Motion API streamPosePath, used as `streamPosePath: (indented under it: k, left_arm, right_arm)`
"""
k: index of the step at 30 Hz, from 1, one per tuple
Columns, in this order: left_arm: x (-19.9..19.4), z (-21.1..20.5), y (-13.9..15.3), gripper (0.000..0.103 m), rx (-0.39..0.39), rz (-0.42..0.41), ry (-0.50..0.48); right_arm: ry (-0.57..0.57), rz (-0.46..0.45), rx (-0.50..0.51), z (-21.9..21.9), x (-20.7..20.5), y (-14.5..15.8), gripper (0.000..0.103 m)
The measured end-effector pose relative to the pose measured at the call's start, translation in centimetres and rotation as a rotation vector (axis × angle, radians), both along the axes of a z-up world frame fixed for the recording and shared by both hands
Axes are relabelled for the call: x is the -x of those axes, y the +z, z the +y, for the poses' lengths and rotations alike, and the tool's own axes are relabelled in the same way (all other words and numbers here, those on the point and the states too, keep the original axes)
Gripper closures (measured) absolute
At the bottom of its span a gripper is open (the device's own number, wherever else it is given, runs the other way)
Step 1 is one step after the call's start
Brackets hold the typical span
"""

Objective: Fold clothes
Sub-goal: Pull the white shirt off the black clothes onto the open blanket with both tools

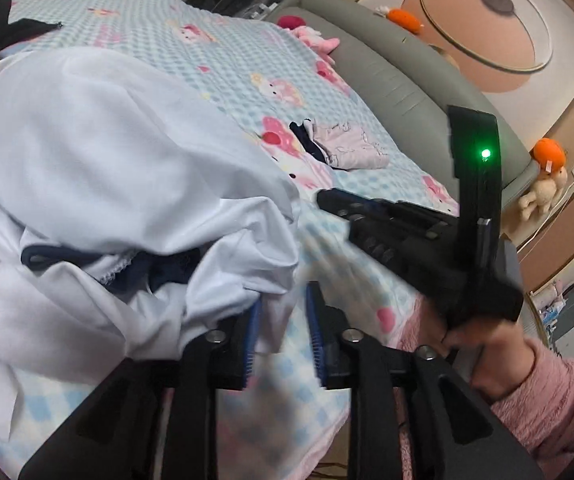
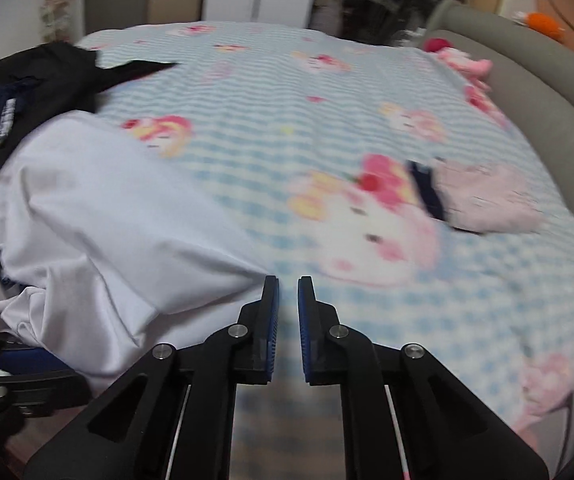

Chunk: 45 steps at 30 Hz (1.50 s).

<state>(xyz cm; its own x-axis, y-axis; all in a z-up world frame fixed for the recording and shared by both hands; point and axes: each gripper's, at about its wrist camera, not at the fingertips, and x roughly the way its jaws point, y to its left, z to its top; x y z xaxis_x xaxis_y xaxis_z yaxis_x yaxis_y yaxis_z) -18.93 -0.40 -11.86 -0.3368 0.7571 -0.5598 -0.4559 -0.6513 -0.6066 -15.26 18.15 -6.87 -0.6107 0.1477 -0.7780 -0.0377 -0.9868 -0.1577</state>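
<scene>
A white garment (image 1: 99,168) lies crumpled on the bed's near left side, with a dark blue trim showing in its folds; it also shows in the right wrist view (image 2: 99,232). My left gripper (image 1: 283,332) is open, and a corner of the white cloth hangs between its blue pads (image 1: 251,340) without being clamped. My right gripper (image 2: 288,312) is open with a narrow gap and holds nothing, just right of the white garment's edge. The right gripper's body (image 1: 407,232) is seen in the left wrist view, held by a hand in a pink sleeve.
A folded pink garment with a dark piece beside it (image 1: 343,146) lies on the blue checked cartoon sheet (image 1: 223,56), also in the right wrist view (image 2: 483,200). A dark clothes pile (image 2: 27,84) sits far left. A grey padded headboard (image 1: 403,80) with plush toys runs along the right.
</scene>
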Motion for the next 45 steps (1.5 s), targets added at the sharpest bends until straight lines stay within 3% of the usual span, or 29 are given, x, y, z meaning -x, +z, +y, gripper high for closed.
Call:
streamPosePath:
  k: [1, 4, 6, 7, 10, 12, 14, 19, 24, 25, 28, 29, 30, 33, 36, 40, 43, 45]
  left_arm:
    - [-1.0, -1.2, 0.5, 0.045, -0.025, 0.001, 0.024]
    - [-3.9, -5.1, 1.7, 0.044, -0.071, 0.035, 0.120]
    - [-5.0, -7.3, 1.9, 0.044, -0.041, 0.063, 0.217]
    - [-5.3, -8.4, 1.6, 0.044, -0.010, 0.065, 0.275]
    - [-4.5, -11.0, 0.5, 0.047, 0.052, 0.044, 0.420]
    - [-3.9, -11.9, -0.1, 0.050, 0.104, 0.050, 0.488]
    - [-3.5, -12.6, -0.3, 0.051, 0.123, 0.071, 0.527]
    - [-2.8, -13.2, -0.1, 0.051, 0.049, 0.085, 0.530]
    - [-0.6, -10.7, -0.2, 0.052, 0.114, 0.070, 0.481]
    - [-0.3, -10.2, -0.4, 0.059, 0.144, 0.055, 0.466]
    - [0.2, -8.7, -1.1, 0.071, 0.227, 0.005, 0.417]
    - [0.0, -8.5, -1.1, 0.071, 0.234, -0.003, 0.406]
    - [-0.1, -8.3, -1.1, 0.074, 0.236, -0.008, 0.397]
    - [-1.3, -8.2, -0.9, 0.080, 0.197, -0.016, 0.363]
    - [-3.2, -7.8, -0.4, 0.091, 0.173, -0.012, 0.339]
    - [-4.8, -7.9, 0.1, 0.094, 0.191, -0.007, 0.373]
    - [-5.4, -8.0, 0.6, 0.097, 0.204, 0.000, 0.398]
    - [-5.8, -8.1, 0.9, 0.098, 0.213, 0.004, 0.414]
  right_arm:
    - [0.003, 0.005, 0.048, 0.8, -0.4, 0.7, 0.094]
    - [0.086, -0.025, 0.242, 0.8, -1.6, 2.3, 0.087]
    - [0.169, -0.064, 0.323, -0.8, -2.5, 2.7, 0.075]
    - [0.214, -0.079, 0.333, -2.1, -2.8, 2.6, 0.075]
    - [0.303, -0.110, 0.304, -6.1, -3.2, 2.0, 0.070]
    - [0.315, -0.116, 0.252, -8.1, -3.0, 1.4, 0.058]
    - [0.316, -0.119, 0.201, -9.4, -2.9, 0.9, 0.056]
    - [0.328, -0.126, 0.120, -11.0, -2.2, 0.3, 0.055]
    - [0.315, -0.132, 0.088, -10.8, -1.7, -0.3, 0.049]
    - [0.309, -0.133, 0.083, -10.6, -1.6, -0.5, 0.048]
    - [0.288, -0.141, 0.072, -9.7, -1.2, -1.1, 0.049]
    - [0.272, -0.146, 0.076, -9.1, -1.1, -1.5, 0.056]
    - [0.256, -0.151, 0.080, -8.4, -0.9, -2.0, 0.075]
    - [0.215, -0.159, 0.070, -6.6, -1.2, -2.7, 0.090]
    - [0.162, -0.156, 0.047, -4.9, -1.6, -3.2, 0.094]
    - [0.065, -0.111, 0.033, -2.1, -2.8, -1.6, 0.095]
    - [0.047, -0.084, 0.078, 0.0, -3.6, 0.6, 0.095]
    - [0.105, -0.105, 0.210, 0.4, -4.0, 1.6, 0.091]
